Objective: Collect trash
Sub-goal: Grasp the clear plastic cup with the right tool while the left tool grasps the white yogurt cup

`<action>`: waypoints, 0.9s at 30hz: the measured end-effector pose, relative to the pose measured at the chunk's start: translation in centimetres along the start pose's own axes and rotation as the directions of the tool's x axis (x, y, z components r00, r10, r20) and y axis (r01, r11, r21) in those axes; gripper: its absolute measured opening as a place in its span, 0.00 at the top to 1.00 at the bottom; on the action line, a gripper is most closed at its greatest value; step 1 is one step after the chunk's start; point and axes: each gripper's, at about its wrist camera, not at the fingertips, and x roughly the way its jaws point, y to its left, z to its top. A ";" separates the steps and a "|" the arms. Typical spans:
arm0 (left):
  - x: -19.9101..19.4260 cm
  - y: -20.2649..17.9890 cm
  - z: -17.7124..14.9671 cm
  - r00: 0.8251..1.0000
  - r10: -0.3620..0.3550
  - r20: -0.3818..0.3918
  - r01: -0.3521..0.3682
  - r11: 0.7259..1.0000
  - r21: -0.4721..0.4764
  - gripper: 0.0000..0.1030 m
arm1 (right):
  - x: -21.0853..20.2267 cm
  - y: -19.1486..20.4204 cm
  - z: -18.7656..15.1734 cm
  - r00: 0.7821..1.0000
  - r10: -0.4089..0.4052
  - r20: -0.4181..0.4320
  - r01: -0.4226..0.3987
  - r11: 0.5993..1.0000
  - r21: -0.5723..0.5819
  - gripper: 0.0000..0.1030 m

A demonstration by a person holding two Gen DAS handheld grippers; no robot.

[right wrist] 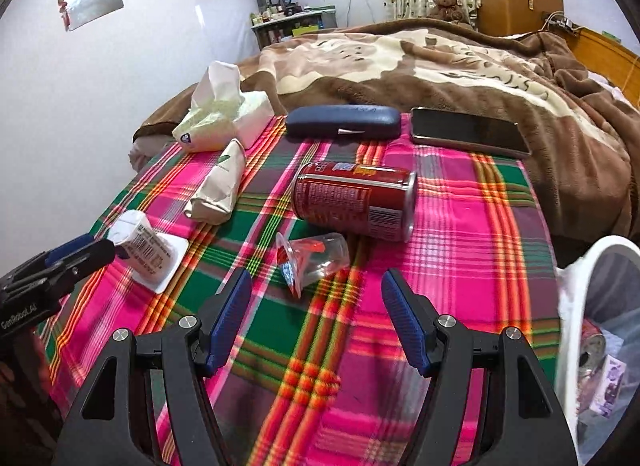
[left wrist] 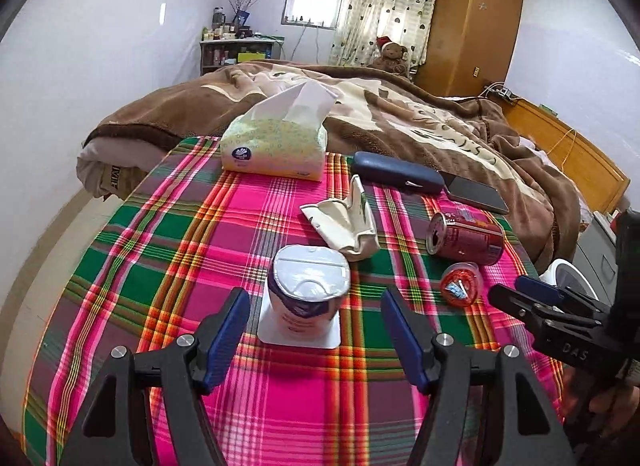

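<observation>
Trash-filled bin (right wrist: 576,306) in right view

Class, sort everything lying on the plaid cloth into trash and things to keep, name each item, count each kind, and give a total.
Trash: 4 – yogurt cup, crumpled paper bag, red can, clear plastic cup
Keep: 3 – tissue pack, blue glasses case, phone
Total: 7

even daylight enters through the blown-out window (left wrist: 313,3); fisheye edges curve and vignette black; near foreground shows slight blur.
</observation>
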 end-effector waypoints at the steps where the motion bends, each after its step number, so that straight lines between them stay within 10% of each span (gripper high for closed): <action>1: 0.4 0.2 0.0 1.000 0.001 -0.011 -0.001 1.000 0.000 0.34 | 0.3 0.0 0.1 1.000 -0.003 -0.005 0.003 1.000 0.004 0.33; 27: 5.8 1.1 0.5 0.996 -0.036 -0.082 0.038 0.999 0.015 0.33 | 4.3 1.2 1.0 0.996 -0.051 -0.067 0.049 0.998 -0.033 0.39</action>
